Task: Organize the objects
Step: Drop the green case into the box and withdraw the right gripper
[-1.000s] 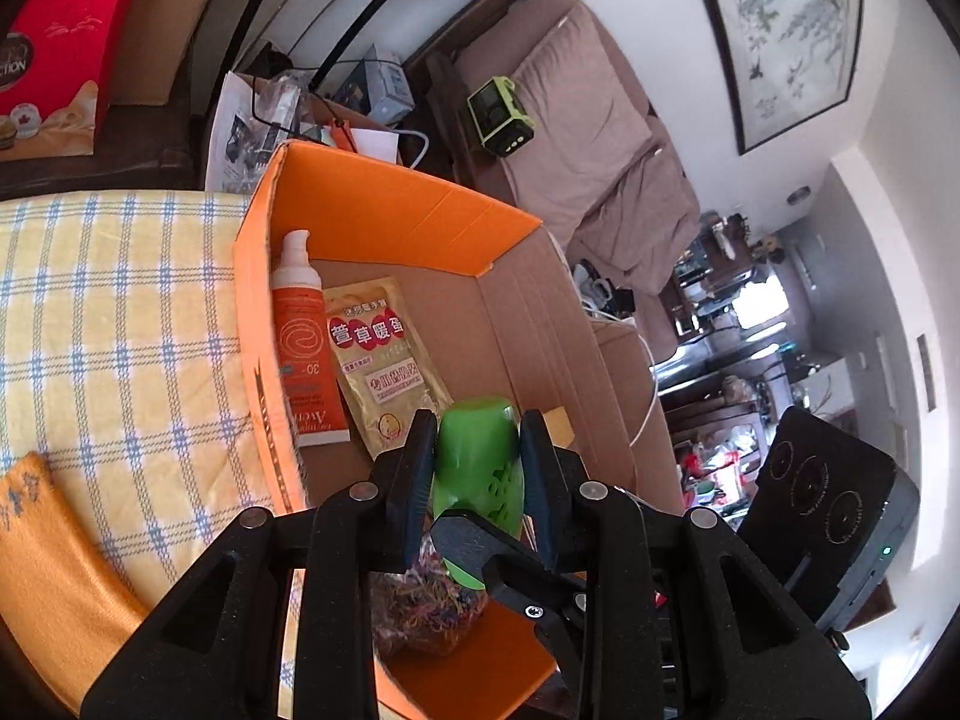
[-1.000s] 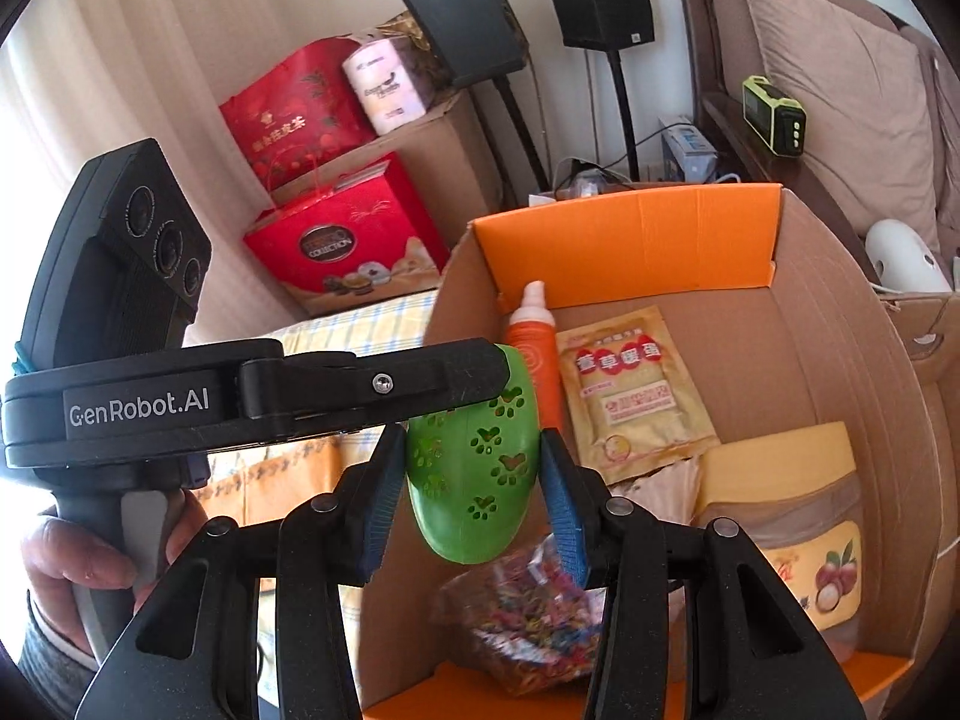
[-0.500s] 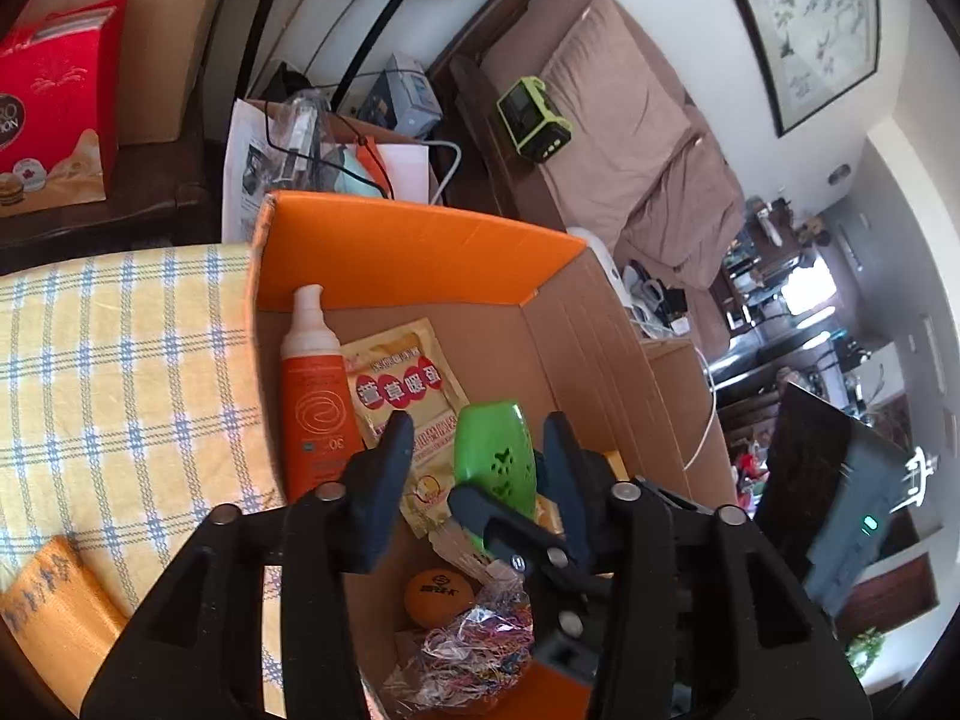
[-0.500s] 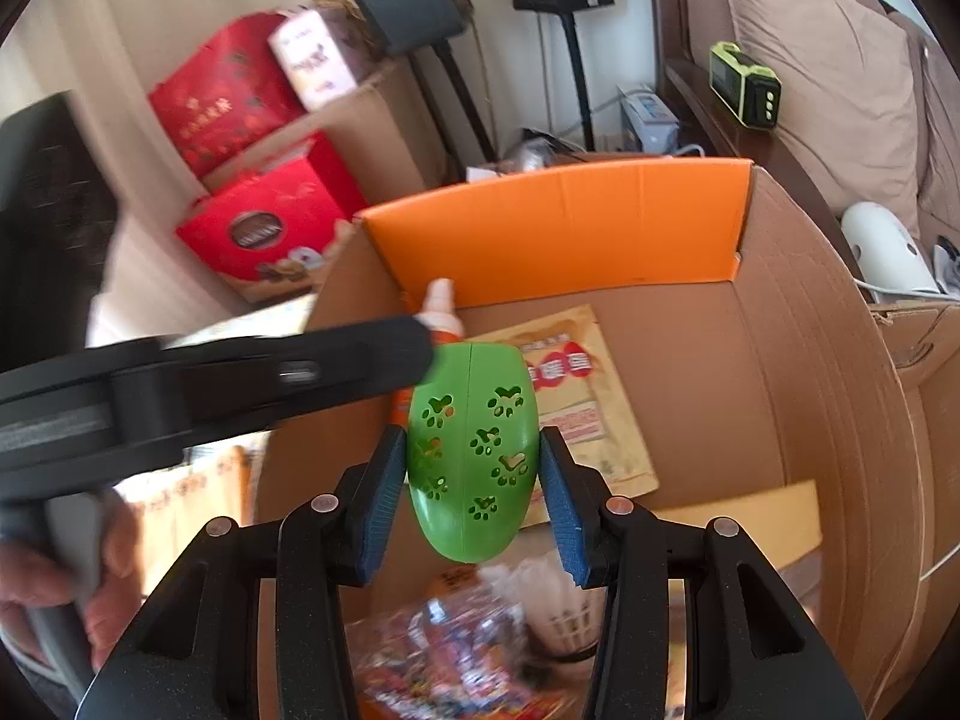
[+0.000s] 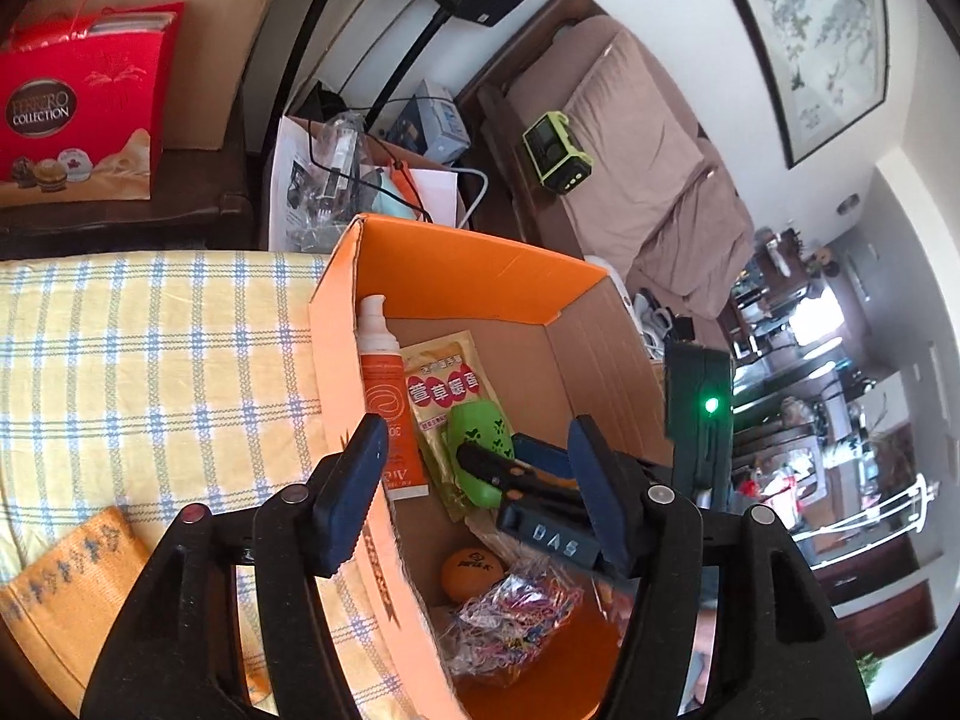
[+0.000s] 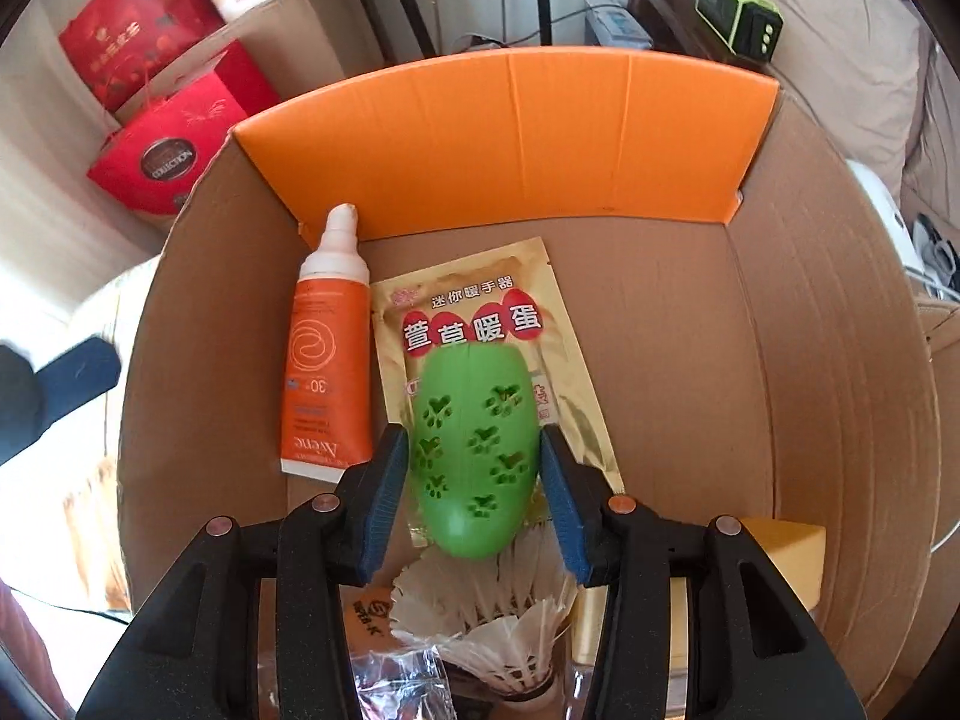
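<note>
A green plastic egg with paw-print holes sits between the blue pads of my right gripper. The pads lie against its sides while the jaws are opening. The egg hangs low inside the orange cardboard box, just over a gold packet. In the left wrist view my left gripper is open, its jaws still opening, with nothing pressed between them. It straddles the box's near wall, and the egg lies beyond its fingertips.
On the box floor lie an orange tube, white shuttlecocks, an orange ball, a bag of coloured bands and a yellow pack. The box stands on a checked cloth beside an orange towel.
My left gripper let go of the egg, opened wide and drew back. My right gripper tipped downward and carried the egg down into the box.
</note>
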A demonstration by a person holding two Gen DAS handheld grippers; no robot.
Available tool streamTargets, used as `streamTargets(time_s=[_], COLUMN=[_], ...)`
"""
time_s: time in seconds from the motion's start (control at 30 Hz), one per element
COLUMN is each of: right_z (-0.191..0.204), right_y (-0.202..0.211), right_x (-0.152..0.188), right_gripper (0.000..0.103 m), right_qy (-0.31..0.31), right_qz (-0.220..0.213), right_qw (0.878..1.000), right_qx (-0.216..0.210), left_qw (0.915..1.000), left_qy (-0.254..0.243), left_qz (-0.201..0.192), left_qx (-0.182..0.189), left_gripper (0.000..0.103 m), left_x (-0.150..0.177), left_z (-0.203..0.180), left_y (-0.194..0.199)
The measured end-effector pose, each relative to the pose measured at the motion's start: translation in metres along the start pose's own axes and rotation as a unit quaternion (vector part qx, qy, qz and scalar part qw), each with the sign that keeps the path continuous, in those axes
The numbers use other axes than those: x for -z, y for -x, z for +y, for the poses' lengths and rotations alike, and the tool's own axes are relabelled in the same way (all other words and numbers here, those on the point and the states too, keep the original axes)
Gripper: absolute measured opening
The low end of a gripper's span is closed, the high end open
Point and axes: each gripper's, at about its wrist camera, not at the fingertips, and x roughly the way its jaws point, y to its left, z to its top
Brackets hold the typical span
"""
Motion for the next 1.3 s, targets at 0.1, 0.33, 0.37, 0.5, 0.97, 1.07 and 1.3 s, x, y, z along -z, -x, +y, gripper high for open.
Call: streamTargets(time_s=[0.1, 0.33, 0.37, 0.5, 0.97, 1.07, 1.3], right_z=[-0.008, -0.001, 0.002, 0.019, 0.081, 0.095, 0.127], right_y=[0.012, 0.051, 0.056, 0.072, 0.099, 0.103, 0.107], right_x=[0.0, 0.013, 0.015, 0.022, 0.045, 0.051, 0.066], right_gripper=[0.061, 0.065, 0.069, 0.081, 0.102, 0.102, 0.102], right_qy=[-0.014, 0.008, 0.01, 0.03, 0.07, 0.08, 0.105], right_qz=[-0.017, -0.076, -0.082, -0.106, -0.14, -0.143, -0.143], right_qw=[1.0, 0.997, 0.997, 0.994, 0.987, 0.986, 0.983], right_qx=[-0.015, -0.005, -0.006, -0.008, -0.021, -0.024, -0.037], left_qw=[0.9999, 0.999, 0.9989, 0.9978, 0.9888, 0.9851, 0.9835], left_qy=[-0.015, -0.033, -0.033, -0.04, -0.066, -0.078, -0.066], left_qz=[-0.005, -0.015, -0.017, -0.028, -0.062, -0.071, -0.078], left_qx=[0.002, -0.024, -0.027, -0.043, -0.119, -0.136, -0.149], left_gripper=[0.065, 0.084, 0.09, 0.094, 0.1, 0.102, 0.103], left_x=[0.002, 0.008, 0.009, 0.016, 0.051, 0.059, 0.083], left_z=[-0.001, 0.0, 0.001, 0.005, 0.028, 0.031, 0.054], left_y=[0.014, 0.038, 0.041, 0.053, 0.107, 0.123, 0.157])
